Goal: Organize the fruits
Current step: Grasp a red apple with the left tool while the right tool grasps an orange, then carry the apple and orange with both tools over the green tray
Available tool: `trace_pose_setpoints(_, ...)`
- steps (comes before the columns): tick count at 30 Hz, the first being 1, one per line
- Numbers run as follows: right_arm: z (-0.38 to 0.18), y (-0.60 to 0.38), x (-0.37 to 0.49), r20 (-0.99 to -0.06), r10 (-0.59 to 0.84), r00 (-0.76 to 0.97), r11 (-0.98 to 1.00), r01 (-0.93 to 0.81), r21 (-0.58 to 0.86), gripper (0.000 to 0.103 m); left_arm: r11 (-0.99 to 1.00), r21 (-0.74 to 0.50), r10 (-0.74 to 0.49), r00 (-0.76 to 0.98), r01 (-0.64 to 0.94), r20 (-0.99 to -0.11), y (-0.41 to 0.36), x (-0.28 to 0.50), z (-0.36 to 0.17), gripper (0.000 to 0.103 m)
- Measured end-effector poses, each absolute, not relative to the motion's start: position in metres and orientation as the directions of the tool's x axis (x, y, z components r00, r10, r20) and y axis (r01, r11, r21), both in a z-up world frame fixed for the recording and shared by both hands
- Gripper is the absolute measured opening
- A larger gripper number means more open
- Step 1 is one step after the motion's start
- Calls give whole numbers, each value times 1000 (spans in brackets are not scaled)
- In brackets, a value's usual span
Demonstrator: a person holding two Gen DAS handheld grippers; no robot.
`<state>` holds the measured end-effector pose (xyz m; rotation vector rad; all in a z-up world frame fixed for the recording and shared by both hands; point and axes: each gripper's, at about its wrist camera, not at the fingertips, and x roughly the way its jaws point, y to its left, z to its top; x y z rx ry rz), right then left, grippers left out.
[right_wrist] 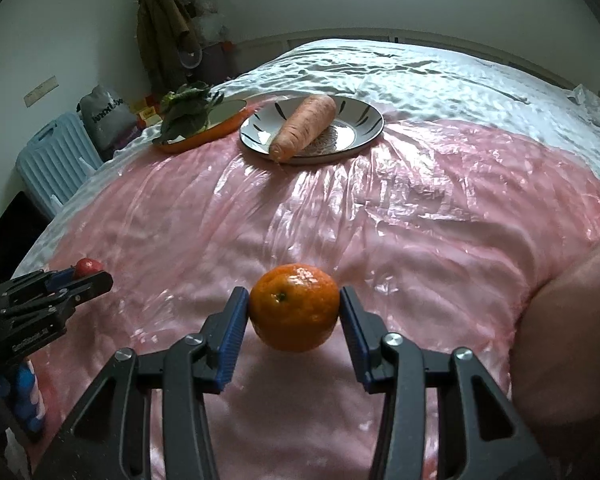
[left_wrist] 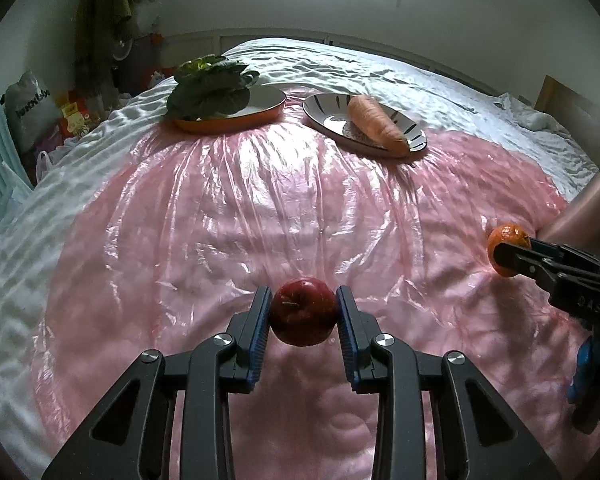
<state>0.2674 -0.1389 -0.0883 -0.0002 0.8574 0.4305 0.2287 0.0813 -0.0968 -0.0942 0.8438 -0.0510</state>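
Across the bed (left_wrist: 380,68), on the pink plastic sheet (left_wrist: 228,208), an orange-rimmed dish (left_wrist: 268,110) carries leafy greens (left_wrist: 208,92); beside it a striped plate (right_wrist: 360,120) carries a carrot (right_wrist: 304,126). Nothing lies between them and the fruit. Both arms reach low and forward. The left hand-held gripper (left_wrist: 303,310) clamps the red apple (left_wrist: 304,312), seemingly just above the sheet. The right hand-held gripper (right_wrist: 295,307) clamps the orange (right_wrist: 295,307) between its blue pads (right_wrist: 232,336).
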Motion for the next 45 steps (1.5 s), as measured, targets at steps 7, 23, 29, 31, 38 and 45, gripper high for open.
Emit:
trace_pose_setpoints(7, -69, -141, 234, -719, 384, 579, 905, -389, 171, 72, 995, -99, -88, 673, 21, -734, 75, 205, -83, 28)
trace_pose_setpoints(23, -46, -168, 105, -709, 411, 573, 891, -415, 181, 72, 996, -76, -85, 680, 43, -728, 50, 104, -51, 28)
trace_pose_setpoints(29, -46, -185, 65, -715, 404, 571, 897, -402, 186, 72, 996, -69, -84, 682, 49, -727, 37, 73, -45, 28)
trace_pose_setpoints(31, -43, -193, 53, -711, 405, 575, 898, -396, 191, 72, 997, -63, -83, 684, 54, -725, 32, 64, -42, 28)
trace_pose_setpoints(38, -35, -219, 23, -698, 386, 603, 910, -371, 183, 72, 996, -47, -86, 688, 75, -720, 11, 42, -35, 28)
trace_pose_setpoints(45, -29, -245, 6, -685, 364, 630, 923, -343, 175, 72, 994, -37, -95, 687, 99, -721, -13, 26, -32, 28)
